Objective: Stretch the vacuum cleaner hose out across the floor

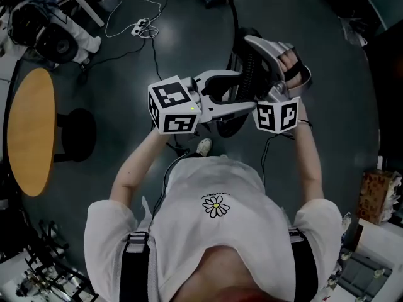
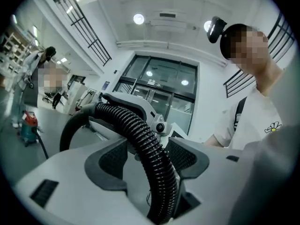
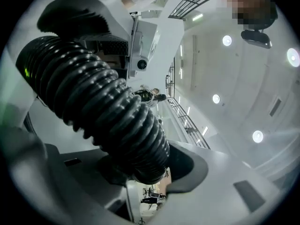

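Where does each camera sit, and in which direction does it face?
Head view: on the person's head, facing steeply down at floor; arms, chest, left gripper, right gripper show.
Left gripper view: on that gripper, along its open jaws, hose between; chest at right.
Right gripper view: on that gripper, along jaws shut on the hose.
Shared: both gripper views show the hose and the other gripper.

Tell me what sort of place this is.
Probably a lab or workshop hall: dark floor strewn with cables, a round wooden table, tall glazed doors and balcony railings under ceiling spotlights.
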The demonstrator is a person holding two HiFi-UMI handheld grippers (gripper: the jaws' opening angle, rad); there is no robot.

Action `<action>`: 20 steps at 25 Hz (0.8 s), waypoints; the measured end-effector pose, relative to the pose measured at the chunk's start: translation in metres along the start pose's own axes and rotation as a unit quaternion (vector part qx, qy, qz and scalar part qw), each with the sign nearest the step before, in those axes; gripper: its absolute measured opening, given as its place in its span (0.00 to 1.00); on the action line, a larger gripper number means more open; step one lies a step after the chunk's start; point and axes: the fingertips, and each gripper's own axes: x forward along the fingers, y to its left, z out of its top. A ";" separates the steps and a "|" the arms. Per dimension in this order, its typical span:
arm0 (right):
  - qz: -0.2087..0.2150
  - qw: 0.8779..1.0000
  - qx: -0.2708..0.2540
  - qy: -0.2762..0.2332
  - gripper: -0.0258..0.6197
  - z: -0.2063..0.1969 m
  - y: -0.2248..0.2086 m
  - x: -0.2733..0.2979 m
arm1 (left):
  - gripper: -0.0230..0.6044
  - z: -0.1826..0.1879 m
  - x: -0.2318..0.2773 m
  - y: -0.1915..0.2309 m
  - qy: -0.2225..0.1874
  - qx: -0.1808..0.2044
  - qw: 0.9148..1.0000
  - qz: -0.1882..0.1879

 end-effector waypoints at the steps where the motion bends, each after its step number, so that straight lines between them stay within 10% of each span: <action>1: 0.004 1.000 -0.001 -0.002 0.29 0.001 0.002 0.001 | 0.44 -0.001 0.000 0.001 0.000 -0.014 1.000 -0.013; 10: 0.051 0.999 -0.008 -0.014 0.29 0.007 0.020 -0.001 | 0.43 -0.010 0.006 0.001 -0.026 -0.146 0.985 -0.086; 14: 0.067 0.996 0.043 -0.042 0.30 0.009 0.029 -0.003 | 0.39 -0.011 -0.001 0.001 -0.093 -0.213 0.966 -0.112; 20: 0.118 0.981 0.150 -0.044 0.32 -0.013 0.049 -0.024 | 0.39 -0.030 -0.003 -0.002 -0.091 -0.251 0.956 -0.119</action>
